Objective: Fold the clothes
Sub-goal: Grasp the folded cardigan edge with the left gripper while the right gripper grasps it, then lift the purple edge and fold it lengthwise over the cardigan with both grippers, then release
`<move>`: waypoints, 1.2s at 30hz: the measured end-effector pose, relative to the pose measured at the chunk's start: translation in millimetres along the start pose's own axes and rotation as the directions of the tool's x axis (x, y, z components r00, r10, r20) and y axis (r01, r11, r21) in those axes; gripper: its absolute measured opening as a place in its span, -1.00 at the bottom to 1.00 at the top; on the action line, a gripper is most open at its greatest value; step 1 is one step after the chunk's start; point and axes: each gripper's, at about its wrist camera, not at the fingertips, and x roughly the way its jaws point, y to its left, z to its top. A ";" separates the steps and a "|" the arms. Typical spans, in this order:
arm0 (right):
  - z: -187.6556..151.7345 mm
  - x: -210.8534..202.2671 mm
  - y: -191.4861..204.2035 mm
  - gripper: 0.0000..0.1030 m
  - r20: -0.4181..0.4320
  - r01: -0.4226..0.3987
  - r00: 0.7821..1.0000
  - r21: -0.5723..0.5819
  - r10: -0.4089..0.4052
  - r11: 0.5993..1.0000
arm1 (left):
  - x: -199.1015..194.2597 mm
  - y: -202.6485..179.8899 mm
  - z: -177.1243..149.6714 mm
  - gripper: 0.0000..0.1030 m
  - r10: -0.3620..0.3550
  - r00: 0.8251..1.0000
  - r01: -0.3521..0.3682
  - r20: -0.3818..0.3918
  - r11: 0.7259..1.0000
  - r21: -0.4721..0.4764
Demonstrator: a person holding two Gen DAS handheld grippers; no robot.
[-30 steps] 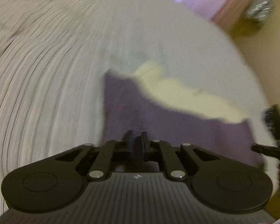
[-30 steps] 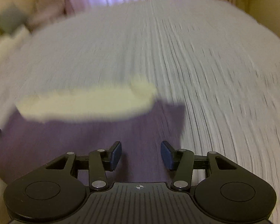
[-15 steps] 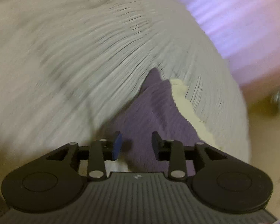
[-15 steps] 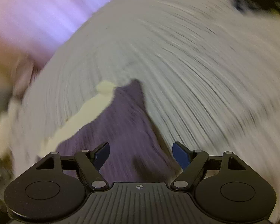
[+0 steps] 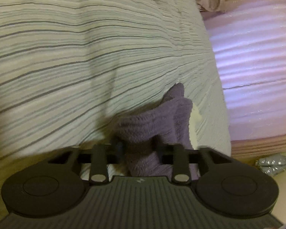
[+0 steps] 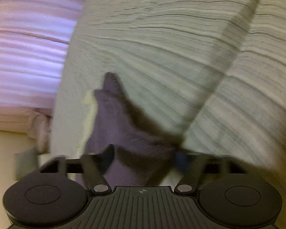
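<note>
**One purple garment bunched between two tools**

One purple knit garment (image 5: 154, 126) with a cream edge (image 5: 195, 122) is lying on the striped bed (image 5: 66, 57), bunching inside both tools. The left tool (image 5: 139, 148) is sitting narrow around it; the right tool (image 6: 143, 156) is sitting wider. Only the left view is showing a silver bundle (image 5: 272, 164).

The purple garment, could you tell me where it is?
In both wrist views the purple garment lies on the striped bedspread, near its curtain-side edge, bunched between each gripper's fingers.
</note>
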 end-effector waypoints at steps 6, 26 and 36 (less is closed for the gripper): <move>-15.4 -8.0 2.3 -0.57 0.035 0.001 0.999 0.034 -0.002 0.999 | -0.1 -26.9 22.9 -0.78 -0.027 0.999 0.033 -0.035 0.984 0.174; -138.9 -28.1 26.4 0.30 -0.007 0.068 0.998 0.032 -0.068 0.997 | 64.0 -48.3 143.3 -0.51 -0.038 0.981 0.096 -0.192 0.949 0.300; -203.1 -19.1 11.0 -0.66 -0.059 0.044 0.998 0.147 -0.035 0.988 | 103.2 -97.2 179.7 -0.72 0.047 0.963 0.100 -0.264 0.850 0.518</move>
